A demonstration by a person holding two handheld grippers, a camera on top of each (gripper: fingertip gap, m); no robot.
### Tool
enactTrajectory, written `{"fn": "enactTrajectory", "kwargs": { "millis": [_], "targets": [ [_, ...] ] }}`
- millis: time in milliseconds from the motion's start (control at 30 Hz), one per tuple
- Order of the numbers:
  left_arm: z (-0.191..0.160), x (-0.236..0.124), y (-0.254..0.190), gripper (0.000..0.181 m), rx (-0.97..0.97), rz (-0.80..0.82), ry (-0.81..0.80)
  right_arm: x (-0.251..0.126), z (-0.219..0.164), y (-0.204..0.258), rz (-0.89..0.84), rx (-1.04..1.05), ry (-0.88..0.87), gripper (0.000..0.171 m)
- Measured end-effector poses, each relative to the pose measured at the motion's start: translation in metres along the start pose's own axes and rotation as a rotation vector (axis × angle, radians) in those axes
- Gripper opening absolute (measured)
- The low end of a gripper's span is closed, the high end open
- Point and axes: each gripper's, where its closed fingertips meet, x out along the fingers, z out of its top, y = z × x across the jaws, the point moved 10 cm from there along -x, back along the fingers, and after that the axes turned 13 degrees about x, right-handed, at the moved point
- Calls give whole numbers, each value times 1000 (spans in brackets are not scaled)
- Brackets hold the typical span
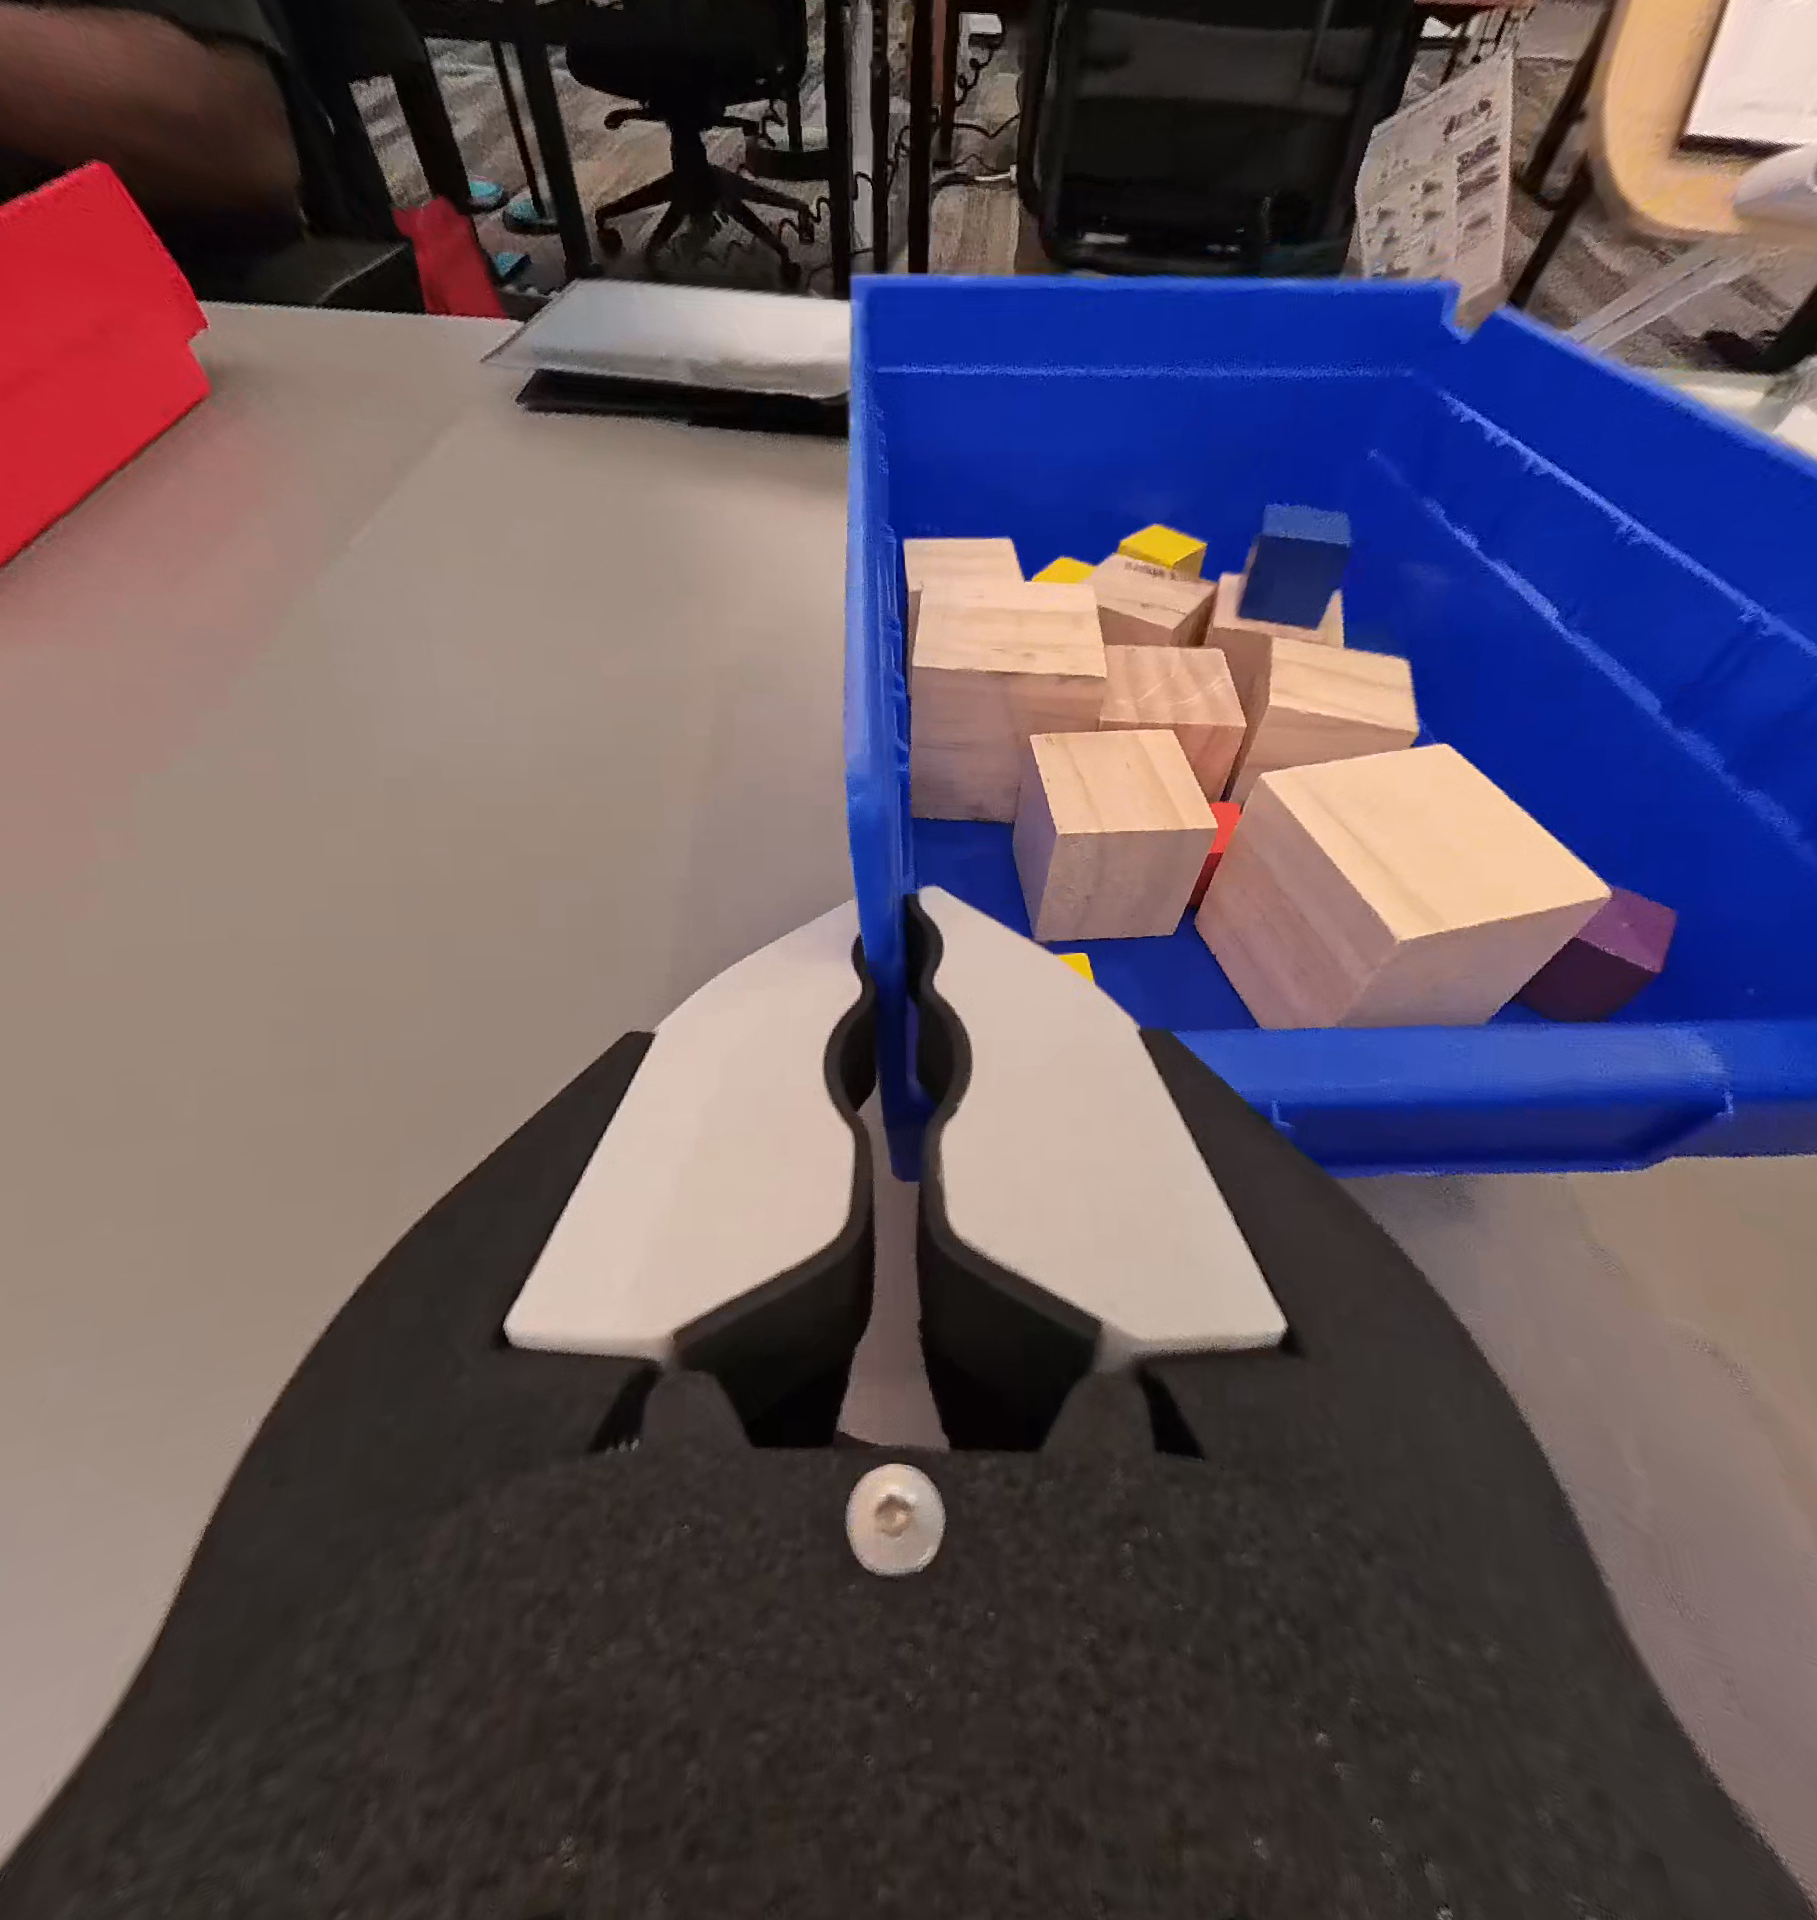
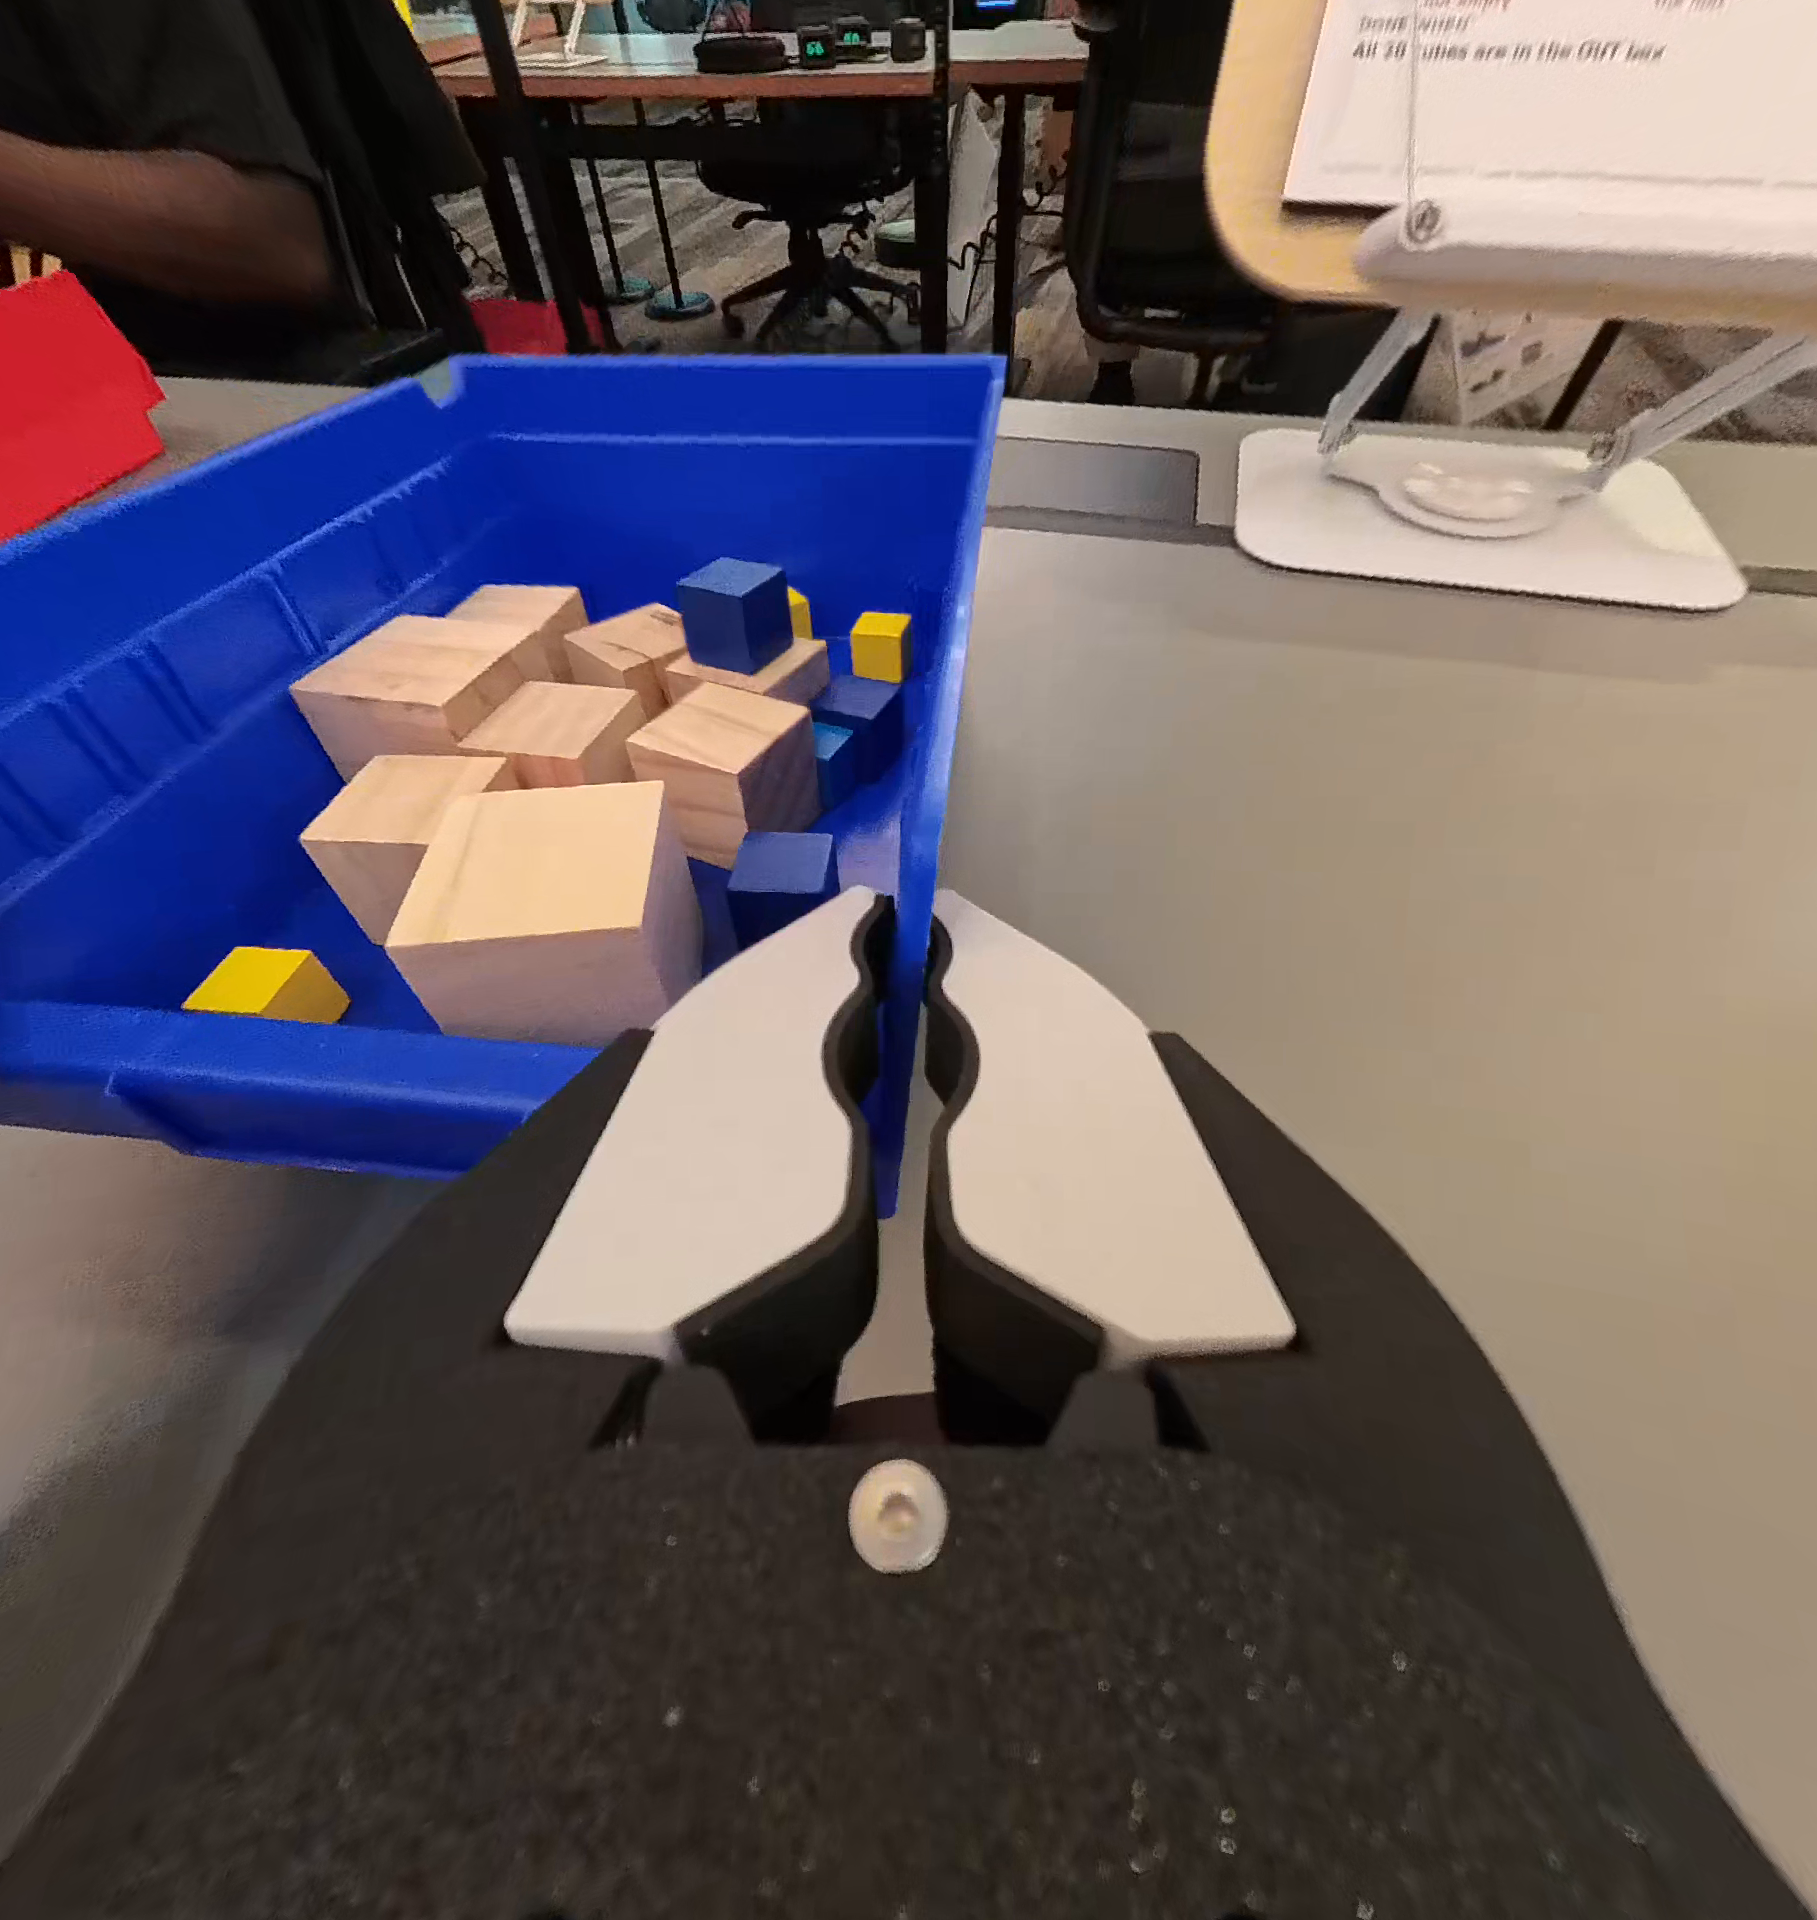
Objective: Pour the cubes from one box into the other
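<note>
I had both side walls of the blue box [image 1: 1569, 1091] pinched — my left hand-held gripper [image 1: 896, 935] on one, my right hand-held gripper [image 2: 912, 925] on the other — but the cubes [image 1: 1174, 748] were all inside, and the red box [image 1: 52, 353] waited far off, so no pouring was done.

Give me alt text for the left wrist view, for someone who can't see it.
The left gripper is shut on the left wall of a blue bin holding wooden cubes and smaller coloured ones. A red bin sits far left on the grey table.
</note>
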Motion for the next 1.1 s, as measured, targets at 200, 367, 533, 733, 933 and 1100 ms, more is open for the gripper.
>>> {"fn": "enactTrajectory", "kwargs": {
  "millis": [200, 367, 533, 733, 933, 1100],
  "targets": [
    [-14, 7, -4, 1, 41, -26, 14, 2, -18, -9, -3, 66, 26, 3],
    [-27, 9, -4, 4, -38, -73, 29, 1, -19, -22, 135, 60, 149, 8],
    [-17, -27, -3, 32, -93, -87, -42, -41, 16, -62, 306, -110, 212, 30],
    [-3, -75, -34, 59, -102, -226, -138, -111, 42, -204, 302, -109, 198, 66],
    [-17, -93, -67, 71, -100, -276, -84, -172, 34, -375, -85, 25, 15, 75],
    [-37, -92, -72, 78, -93, -172, -121, -188, 12, -441, -196, 89, -23, 78]
  ]
}}
